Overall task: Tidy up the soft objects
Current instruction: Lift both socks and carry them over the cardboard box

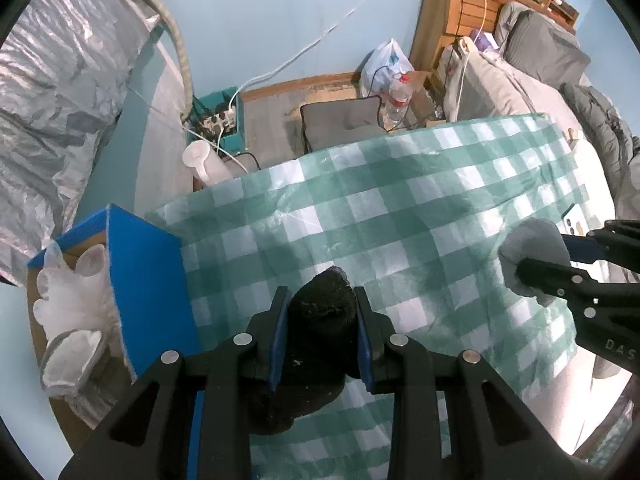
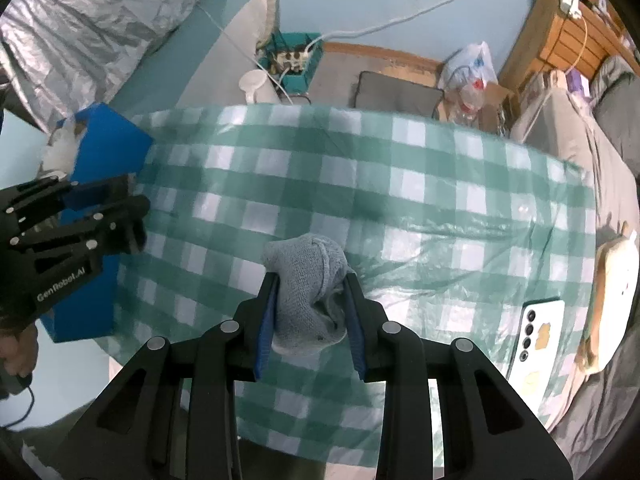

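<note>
The left gripper [image 1: 322, 332] is clamped on a black knitted sock [image 1: 320, 320]: both blue pads press into its sides, the rounded toe end pokes out past the fingertips and the rest of it sags below the jaws. The sock hangs over the green-and-white checked cloth [image 1: 400, 208] and seems lifted clear of it, though from this angle the gap is hard to judge.

The right gripper [image 2: 310, 292] pinches a pale grey-blue knitted sock [image 2: 306, 280] the same way — bunched between the blue pads, a rounded lump rising above the fingertips and a loose fold drooping beneath them. In the left wrist view that same bundle shows at the right edge, squeezed between the dark fingers.

Outward from the grips, the checked cloth spreads over a bed. At its left edge stands a blue box [image 1: 148, 276] with its flap up, and inside lie several white socks [image 1: 72, 304]. Seen from the right wrist camera, the left gripper hangs just in front of this box, and a hand [image 2: 16, 344] holds its handle.

On the cloth's right side lies a white phone [image 2: 538, 332], camera side up, beside a tan and white plush item [image 2: 612, 280]. Beyond the far edge of the bed, a grey cushion [image 1: 340, 120] and a clear plastic bottle [image 1: 398, 98] sit on the floor.
</note>
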### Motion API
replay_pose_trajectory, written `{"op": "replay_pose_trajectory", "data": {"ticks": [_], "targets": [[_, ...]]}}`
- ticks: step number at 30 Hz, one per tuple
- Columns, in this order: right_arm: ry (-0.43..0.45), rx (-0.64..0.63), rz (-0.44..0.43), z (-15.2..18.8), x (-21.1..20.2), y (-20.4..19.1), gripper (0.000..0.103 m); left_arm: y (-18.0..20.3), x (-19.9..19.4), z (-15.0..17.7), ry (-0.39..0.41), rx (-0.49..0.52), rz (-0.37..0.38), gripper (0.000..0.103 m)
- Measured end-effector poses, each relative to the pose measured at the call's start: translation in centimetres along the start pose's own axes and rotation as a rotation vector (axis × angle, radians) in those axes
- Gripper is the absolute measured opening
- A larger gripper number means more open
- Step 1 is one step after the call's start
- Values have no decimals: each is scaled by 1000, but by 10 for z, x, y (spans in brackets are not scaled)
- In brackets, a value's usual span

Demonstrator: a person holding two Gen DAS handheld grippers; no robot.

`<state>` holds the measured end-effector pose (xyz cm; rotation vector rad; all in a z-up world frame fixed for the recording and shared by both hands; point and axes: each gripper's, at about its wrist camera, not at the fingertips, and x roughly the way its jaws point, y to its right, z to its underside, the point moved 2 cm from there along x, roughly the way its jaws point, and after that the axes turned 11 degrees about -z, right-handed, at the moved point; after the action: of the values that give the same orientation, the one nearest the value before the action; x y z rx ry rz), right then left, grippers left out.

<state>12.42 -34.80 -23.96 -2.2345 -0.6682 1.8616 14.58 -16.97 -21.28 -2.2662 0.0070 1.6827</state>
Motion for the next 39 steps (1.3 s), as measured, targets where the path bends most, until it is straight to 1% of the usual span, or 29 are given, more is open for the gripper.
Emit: {"op": "replay_pose_trajectory", "data": {"ticks": [4,15,19,25,31,39], "targets": [[9,-20,-11,-4,-8,-11,31,-7,-15,2,17,-19,17,30],[30,-91,-28,-14,-28,-47,31,-33,-51,11,63,-67,27,30],[42,-115,-41,-19,-35,-63,31,-47,-61,15,77,-90,17,30],[60,-157,-61,-25,-44,-91,31,-65,-79,30,94,-114,9,30],[60,-197,-81,-29,-45,-118,31,-84,-87,46,87,-148,4,30],[43,-256,-119,-31,-43,-153,31,-113,-91,68,71,-227,-4,30]]}}
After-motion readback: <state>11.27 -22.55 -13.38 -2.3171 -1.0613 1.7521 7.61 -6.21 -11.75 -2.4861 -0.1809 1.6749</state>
